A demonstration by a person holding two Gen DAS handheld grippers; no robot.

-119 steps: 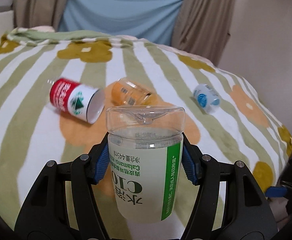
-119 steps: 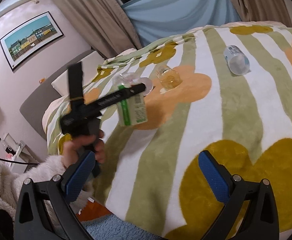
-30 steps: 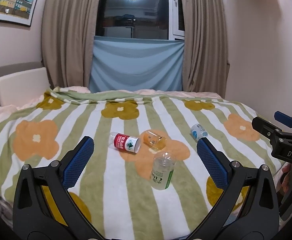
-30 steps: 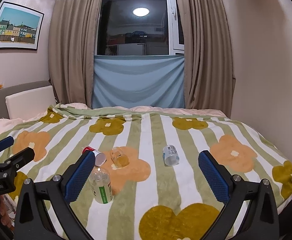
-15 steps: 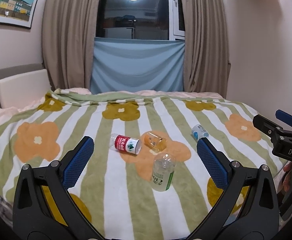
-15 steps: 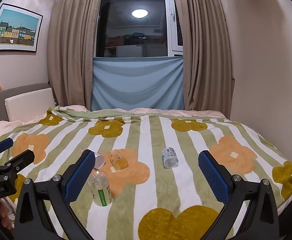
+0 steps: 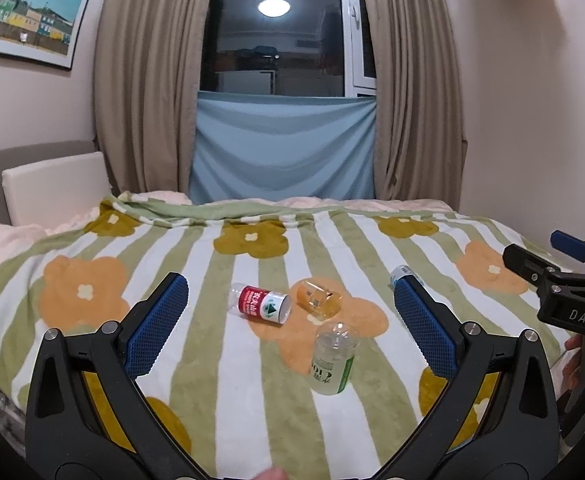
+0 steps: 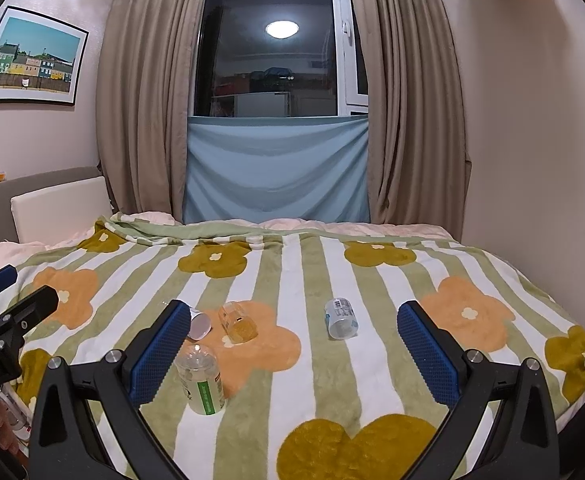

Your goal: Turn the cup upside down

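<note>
With both tools held back from the blanket [image 7: 196,364], we see the left gripper [image 7: 290,322] and the right gripper [image 8: 294,350] spread wide and empty, while the green-labelled cup [image 7: 333,359] stands mouth-down on a white stripe, near the orange cup [image 7: 318,300] and red-labelled cup [image 7: 261,304] lying on their sides. We judge the flip done; any retreat should stay clear, since soft bedding tips it easily

On the blanket [image 7: 196,360], four containers are seen near frame centre in the left wrist view: a cup [image 7: 334,360] stands lowest, a can [image 7: 260,304] lies upper left of it, a jar [image 7: 318,300] just above, and a bottle [image 7: 402,271] far right.
</note>
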